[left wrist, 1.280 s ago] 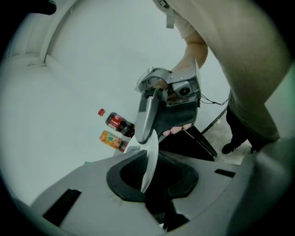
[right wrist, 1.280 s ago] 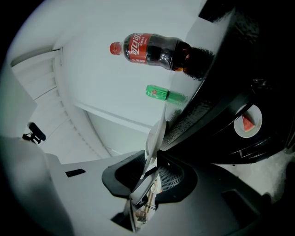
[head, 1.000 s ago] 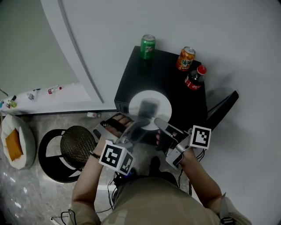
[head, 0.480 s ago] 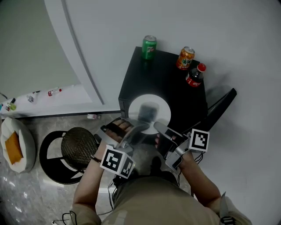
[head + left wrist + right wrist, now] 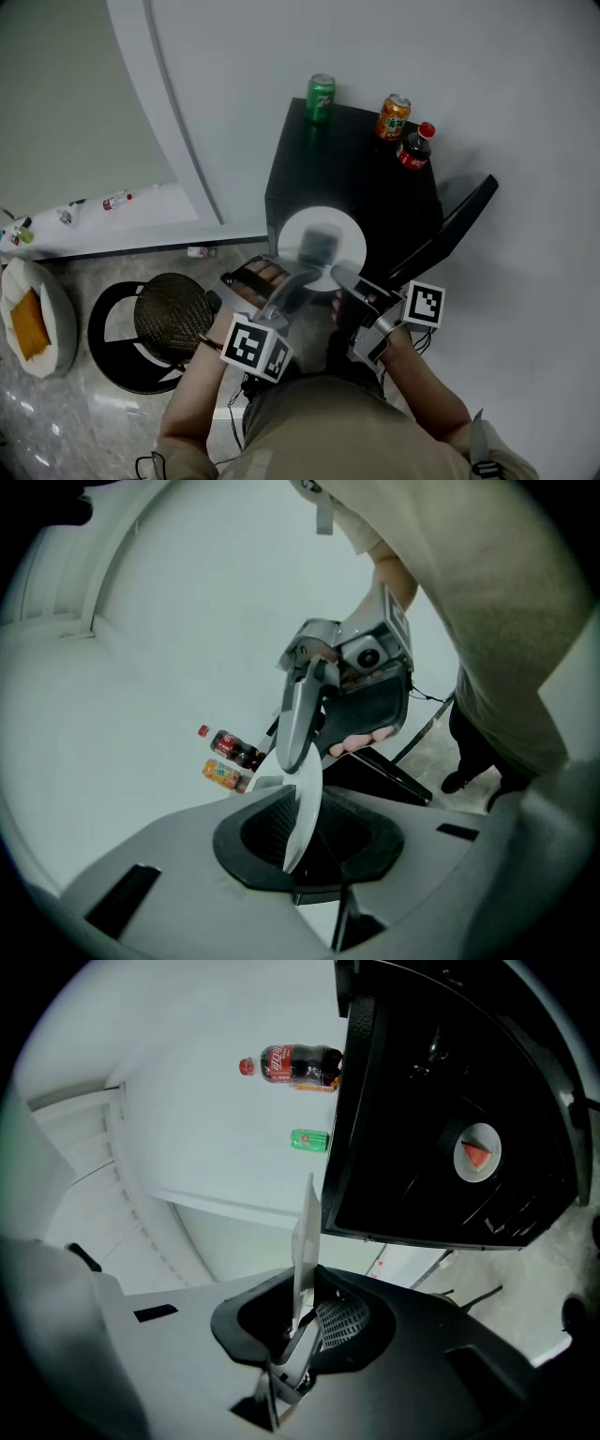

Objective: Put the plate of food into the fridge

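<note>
We have drawn both grippers back towards us since a moment ago, and the round white plate (image 5: 321, 246) now overhangs the front edge of the small black fridge (image 5: 375, 192) further than it did. The right gripper's jaws have just been closing, with the plate's rim between them. The plate sits between the two grippers. The left gripper (image 5: 296, 278) pinches its near-left rim and the right gripper (image 5: 341, 276) its near-right rim, each nearly closed on the thin edge. A blurred dark piece of food (image 5: 322, 242) lies on it. Farther off, the fridge door (image 5: 450, 230) stands open at the right, and a green can (image 5: 321, 97), an orange can (image 5: 393, 116) and a red-capped cola bottle (image 5: 413, 150) stand on the fridge top.
</note>
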### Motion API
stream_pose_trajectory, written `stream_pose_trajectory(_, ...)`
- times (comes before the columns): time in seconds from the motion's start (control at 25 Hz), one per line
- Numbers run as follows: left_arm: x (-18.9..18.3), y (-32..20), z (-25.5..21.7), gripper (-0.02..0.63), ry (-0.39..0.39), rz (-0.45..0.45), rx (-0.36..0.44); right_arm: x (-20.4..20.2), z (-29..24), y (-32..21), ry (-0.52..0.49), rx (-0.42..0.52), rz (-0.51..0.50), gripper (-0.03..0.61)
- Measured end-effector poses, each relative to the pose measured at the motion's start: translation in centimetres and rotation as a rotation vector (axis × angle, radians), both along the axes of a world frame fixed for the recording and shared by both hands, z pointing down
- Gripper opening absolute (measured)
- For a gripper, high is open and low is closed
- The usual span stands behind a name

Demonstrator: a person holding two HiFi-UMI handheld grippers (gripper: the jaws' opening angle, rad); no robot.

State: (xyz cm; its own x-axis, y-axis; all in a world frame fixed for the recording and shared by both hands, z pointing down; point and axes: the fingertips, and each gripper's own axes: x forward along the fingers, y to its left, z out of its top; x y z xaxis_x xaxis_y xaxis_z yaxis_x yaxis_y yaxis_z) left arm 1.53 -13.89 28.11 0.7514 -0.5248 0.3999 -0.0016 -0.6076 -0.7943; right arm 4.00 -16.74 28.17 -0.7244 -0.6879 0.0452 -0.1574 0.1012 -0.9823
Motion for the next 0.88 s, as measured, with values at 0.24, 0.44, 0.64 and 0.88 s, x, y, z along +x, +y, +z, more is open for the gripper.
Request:
stream_pose_trajectory(0.24,-0.2,2.2,1.2,0.077,0.029,0.026,-0.046,0.0,1.4,2.3,0.007,-0.056,0.050,0.046)
stream_pose_trajectory(0.44,0.9,3.6,1.8,0.078,0.022,0.058,-0.064,1.2,2.1,3.9,-0.023,-0.091,0.089,0.046)
stream_pose_trajectory(0.64,2.1,4.6,2.1,0.084,0.010,0.058,-0.077,2.4,2.5,4.9,-0.047,-0.097,0.102,0.043)
stream_pose_trajectory(0.88,4.3,6.0,2.4,0.085,-0.019,0.045,-0.092,4.6,2.9,6.3,-0.077,-0.111,0.113,0.041)
